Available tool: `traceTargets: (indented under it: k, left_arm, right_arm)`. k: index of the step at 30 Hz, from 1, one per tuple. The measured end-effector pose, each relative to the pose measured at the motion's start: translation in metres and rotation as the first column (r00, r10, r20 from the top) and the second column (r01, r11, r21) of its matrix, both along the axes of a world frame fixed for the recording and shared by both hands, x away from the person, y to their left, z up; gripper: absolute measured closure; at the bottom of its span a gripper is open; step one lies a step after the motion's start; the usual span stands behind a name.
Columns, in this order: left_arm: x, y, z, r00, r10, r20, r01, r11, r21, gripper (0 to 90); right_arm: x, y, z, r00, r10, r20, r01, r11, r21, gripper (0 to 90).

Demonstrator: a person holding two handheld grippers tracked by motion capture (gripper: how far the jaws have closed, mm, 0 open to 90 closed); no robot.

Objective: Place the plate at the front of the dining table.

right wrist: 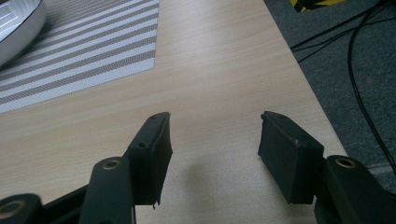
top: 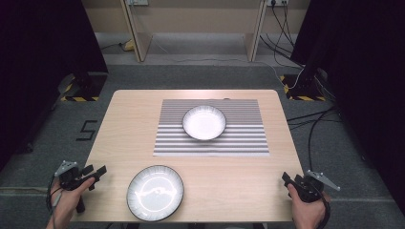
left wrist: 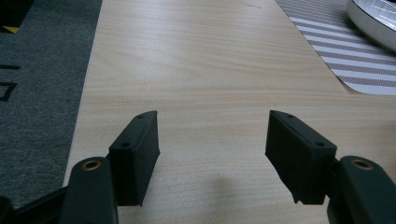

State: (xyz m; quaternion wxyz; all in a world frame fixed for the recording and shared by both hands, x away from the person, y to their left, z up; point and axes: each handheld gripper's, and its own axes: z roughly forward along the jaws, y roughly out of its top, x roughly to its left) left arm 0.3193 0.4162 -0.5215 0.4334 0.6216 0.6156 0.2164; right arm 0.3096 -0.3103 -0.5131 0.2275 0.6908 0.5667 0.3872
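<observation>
Two plates sit on the light wooden counter (top: pixel 119 124). The white bowl-like plate (top: pixel 204 122) rests on the striped placemat (top: pixel 239 138) toward the far middle, while the dark-rimmed plate (top: pixel 155 192) lies on bare wood close to the near edge, left of centre. The left gripper (top: pixel 97 173) is held at the near left corner of the counter, just left of the dark-rimmed plate and apart from it (its jaws stand wide apart in the left gripper view, nothing between them but wood grain). The right gripper (top: pixel 288 180) is held at the near right corner, well apart from both plates, its jaws likewise spread with bare counter between them. Grey carpet floor (top: pixel 57 143) surrounds the counter, with black cables (top: pixel 315 124) trailing on the right.
</observation>
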Motion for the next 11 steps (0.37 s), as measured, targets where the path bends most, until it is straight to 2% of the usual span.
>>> traceTargets:
  k: [4, 11]
  left_arm:
    - [-0.0014, -0.0020, -0.0005, 0.9998, 0.011, 0.015, -0.011, 0.9999, -0.008, 34.5]
    - [0.0009, -0.0084, 0.0026, 0.9996, -0.008, 0.026, 0.008, 1.0000, 0.000, 34.6]
  right_arm:
    - [-0.0007, 0.0002, -0.0013, 1.0000, -0.002, 0.005, 0.002, 1.0000, 0.005, 43.5]
    - [0.0001, 0.0016, 0.0011, 0.9999, -0.004, 0.015, 0.004, 1.0000, 0.008, 43.3]
